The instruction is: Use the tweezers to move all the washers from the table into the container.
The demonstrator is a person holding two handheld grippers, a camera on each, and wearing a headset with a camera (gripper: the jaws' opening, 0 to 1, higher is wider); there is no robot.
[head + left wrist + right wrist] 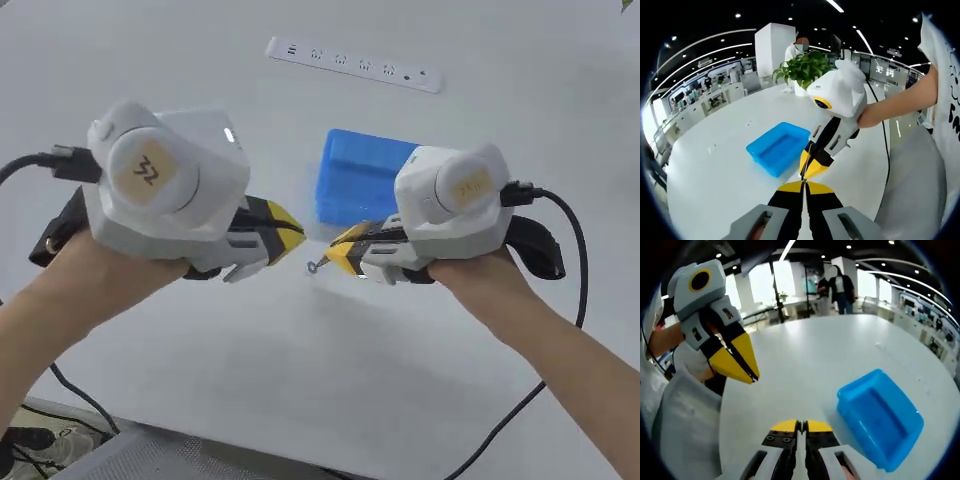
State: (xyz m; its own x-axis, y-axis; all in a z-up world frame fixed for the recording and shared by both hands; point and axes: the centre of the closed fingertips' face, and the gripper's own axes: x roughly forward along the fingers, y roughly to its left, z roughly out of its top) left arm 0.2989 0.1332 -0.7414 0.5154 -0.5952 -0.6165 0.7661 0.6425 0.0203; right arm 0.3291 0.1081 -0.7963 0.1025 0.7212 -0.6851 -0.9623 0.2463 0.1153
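Bright, even overhead light. White tabletop (330, 370) slightly washed out, carrying faint soft shadows. Head view fairly sharp. Both gripper views fisheye-bent toward edges. Ceiling strip lights (836, 5) glare. Far background (785, 275) blown out, soft.

Your left gripper (288, 228) has a chunky white housing with a round tan disc (148, 172) bearing a white zigzag mark, and its black jaws end in yellow wedge tips. Your right gripper (340, 252) is built alike, with a smaller-looking tan cap (470, 185). A black left cable (28, 165) plugs into the outer side of one housing and a black right cable (572, 250) into the other. A black strap (55, 238) loops behind each grip. You wear a white short-sleeved shirt (946, 70) with black print.
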